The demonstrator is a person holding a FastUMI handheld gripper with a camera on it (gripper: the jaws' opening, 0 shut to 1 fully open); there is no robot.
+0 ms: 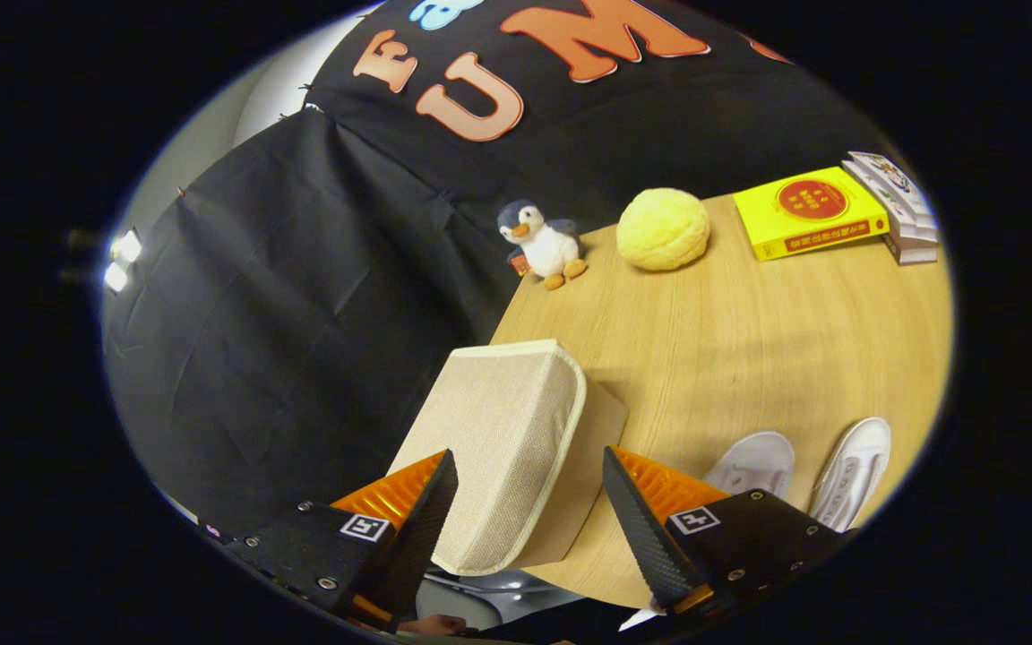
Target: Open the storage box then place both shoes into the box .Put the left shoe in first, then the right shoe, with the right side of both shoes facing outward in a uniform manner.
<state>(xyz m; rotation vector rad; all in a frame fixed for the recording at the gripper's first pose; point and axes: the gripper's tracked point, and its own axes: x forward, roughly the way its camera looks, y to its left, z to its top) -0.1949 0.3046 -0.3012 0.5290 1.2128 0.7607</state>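
A beige fabric storage box (503,448) stands at the wooden table's (749,349) near left corner, its lid closed and its tan side panel facing right. My gripper (528,455) is open, with the box between its two fingers; the left finger lies close along the box's left edge, and the right finger stands a little apart from the tan side. Two white shoes (753,461) (856,470) lie side by side on the table just beyond and to the right of the right finger, toes pointing away.
At the table's far edge sit a penguin plush (541,242) and a round yellow plush ball (663,228). A yellow book (810,213) and a stack of books (901,210) lie at the far right. The table's left edge drops off beside the box.
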